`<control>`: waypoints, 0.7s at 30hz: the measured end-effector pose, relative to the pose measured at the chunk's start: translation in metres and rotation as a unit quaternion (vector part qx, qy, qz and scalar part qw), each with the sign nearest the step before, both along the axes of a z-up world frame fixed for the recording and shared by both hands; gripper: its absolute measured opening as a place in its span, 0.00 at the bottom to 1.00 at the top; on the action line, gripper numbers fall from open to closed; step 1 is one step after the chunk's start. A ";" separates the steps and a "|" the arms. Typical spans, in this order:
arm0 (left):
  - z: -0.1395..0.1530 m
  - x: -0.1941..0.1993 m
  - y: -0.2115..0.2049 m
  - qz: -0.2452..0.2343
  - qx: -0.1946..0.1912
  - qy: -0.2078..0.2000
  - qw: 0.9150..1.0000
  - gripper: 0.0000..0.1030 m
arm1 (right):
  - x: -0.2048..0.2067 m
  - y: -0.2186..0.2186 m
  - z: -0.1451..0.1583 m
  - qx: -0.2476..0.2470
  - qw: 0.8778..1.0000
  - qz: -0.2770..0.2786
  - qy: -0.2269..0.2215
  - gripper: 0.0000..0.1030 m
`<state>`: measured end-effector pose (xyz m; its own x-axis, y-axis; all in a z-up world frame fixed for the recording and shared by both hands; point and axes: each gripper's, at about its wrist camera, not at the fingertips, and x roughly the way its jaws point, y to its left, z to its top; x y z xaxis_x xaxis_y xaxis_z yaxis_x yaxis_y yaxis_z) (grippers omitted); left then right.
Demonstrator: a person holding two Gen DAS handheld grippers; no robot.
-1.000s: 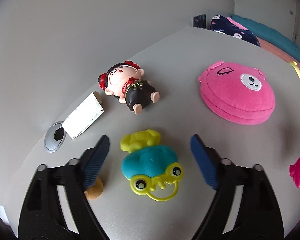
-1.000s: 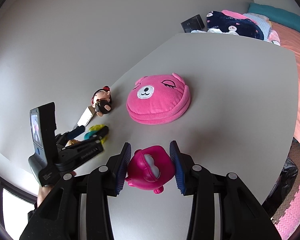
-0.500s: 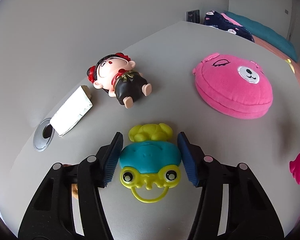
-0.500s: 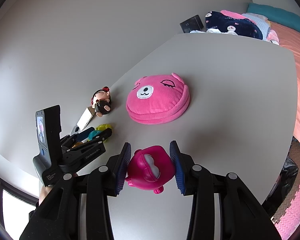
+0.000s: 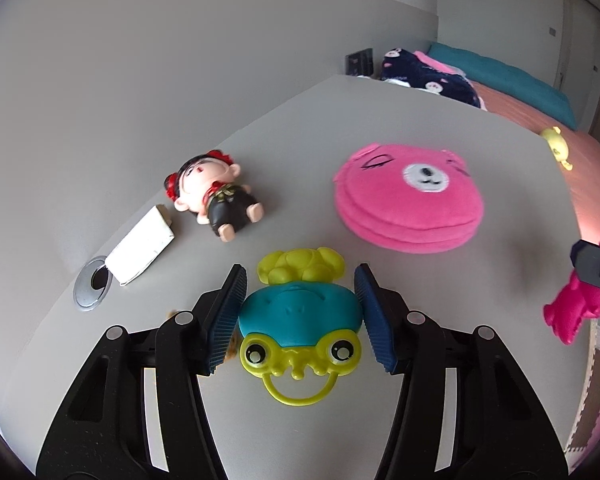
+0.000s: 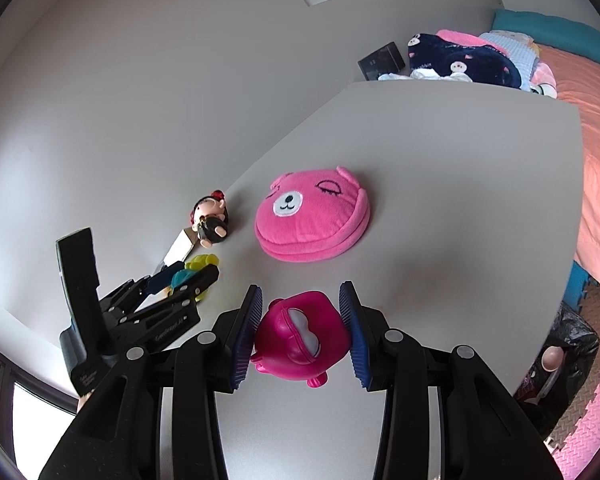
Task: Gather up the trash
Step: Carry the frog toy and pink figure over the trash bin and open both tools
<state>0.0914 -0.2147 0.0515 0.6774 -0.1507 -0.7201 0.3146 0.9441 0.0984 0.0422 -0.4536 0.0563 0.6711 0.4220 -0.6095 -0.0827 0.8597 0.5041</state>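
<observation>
Surface: grey table (image 5: 480,300) set against a pale wall, with a pink-covered bed (image 6: 596,128) beyond its far edge.
Left gripper (image 5: 300,318): pointed forward and down over the table, its black arms spreading from the bottom of the left wrist view; both blue ribbed pads (image 5: 226,320) pressed against the sides of the frog toy (image 5: 298,320), gripping it.
Frog toy: teal body between the fingers, yellow-green face with two black eyes and a loop handle toward the camera, yellow lumpy part just past the fingertips; whether it rested on the table or was lifted could not be told.
Right gripper (image 6: 306,332): reached forward low over the near part of the table, fingers closed onto the magenta toy (image 6: 304,338), one pad on each side.
Magenta toy: glossy, rounded, with a pale white patch on top and small nubs at its near side, seated between the fingers.
Ahead of the left fingers: doll (image 5: 214,196) with black hair and red flowers lay on its back, well apart from the fingertips.
Ahead and left: white carton (image 5: 142,246) lay flat, one end near the doll, the other touching or overlapping the round metal grommet (image 5: 92,288).
Ahead and right: pink bear pouch (image 5: 410,200) lay flat, face up.
Beside the left finger: small brown thing (image 5: 230,348), mostly hidden behind the pad.
Beyond the table: dark blue printed fabric (image 6: 460,60) lay bundled on the bed.
</observation>
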 end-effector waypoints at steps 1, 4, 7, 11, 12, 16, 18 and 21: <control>0.003 -0.001 -0.008 -0.005 0.001 -0.002 1.000 0.53 | -0.002 -0.004 0.002 0.002 1.000 -0.002 -0.003 0.41; 0.013 -0.010 -0.030 -0.022 0.005 -0.011 1.000 0.53 | -0.010 -0.019 0.008 0.009 1.000 -0.010 -0.011 0.41; 0.021 -0.017 -0.058 -0.043 0.002 -0.015 0.999 0.53 | -0.019 -0.040 0.012 0.010 1.000 -0.022 -0.017 0.41; 0.024 -0.028 -0.098 -0.074 0.006 -0.017 0.997 0.53 | -0.036 -0.075 0.019 0.011 0.998 -0.050 -0.025 0.41; 0.024 -0.032 -0.111 -0.084 0.007 -0.016 0.996 0.53 | -0.039 -0.081 0.020 0.011 0.998 -0.055 -0.026 0.41; 0.024 -0.049 -0.155 -0.119 0.008 -0.014 0.993 0.53 | -0.060 -0.121 0.023 0.011 0.996 -0.089 -0.030 0.41; 0.024 -0.058 -0.178 -0.139 0.009 -0.012 0.990 0.53 | -0.072 -0.143 0.024 0.009 0.994 -0.109 -0.030 0.41; 0.021 -0.072 -0.210 -0.170 0.010 -0.009 0.985 0.53 | -0.087 -0.170 0.022 0.005 0.991 -0.133 -0.029 0.41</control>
<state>0.0193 -0.4249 0.0728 0.6029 -0.3570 -0.7135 0.6098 0.7829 0.1235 -0.0448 -0.6237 0.0784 0.7928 0.2321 -0.5635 0.1167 0.8497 0.5142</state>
